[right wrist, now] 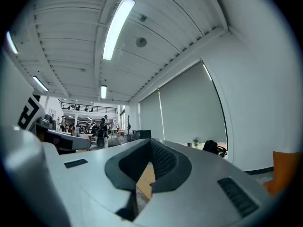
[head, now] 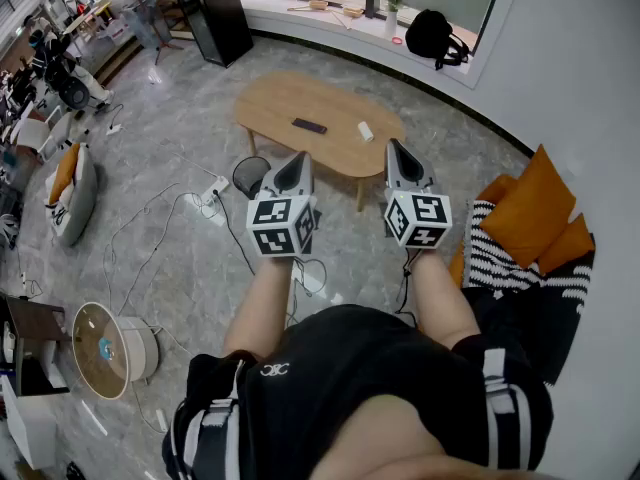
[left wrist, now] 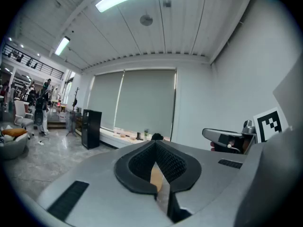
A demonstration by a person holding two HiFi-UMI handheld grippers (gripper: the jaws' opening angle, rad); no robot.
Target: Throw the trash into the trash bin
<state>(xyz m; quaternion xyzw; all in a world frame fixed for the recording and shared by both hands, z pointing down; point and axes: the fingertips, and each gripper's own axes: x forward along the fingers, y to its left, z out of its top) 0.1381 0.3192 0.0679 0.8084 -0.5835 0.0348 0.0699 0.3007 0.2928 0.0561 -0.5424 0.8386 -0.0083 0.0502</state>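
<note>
Matt wooden table [head: 290,103]; glossy stone-look floor [head: 150,153]; black wire-mesh bin [head: 250,176]

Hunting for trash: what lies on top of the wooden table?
A dark flat bar and a small white roll, apart, on the table. The left gripper and right gripper cover parts of its near edge.

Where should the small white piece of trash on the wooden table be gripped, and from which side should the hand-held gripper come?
Probably across the middle of its short width, from above on the table's near side. The white piece lies flat and elongated on the table, close to that edge, nearest the right hand-held gripper, whose jaws are shut.
</note>
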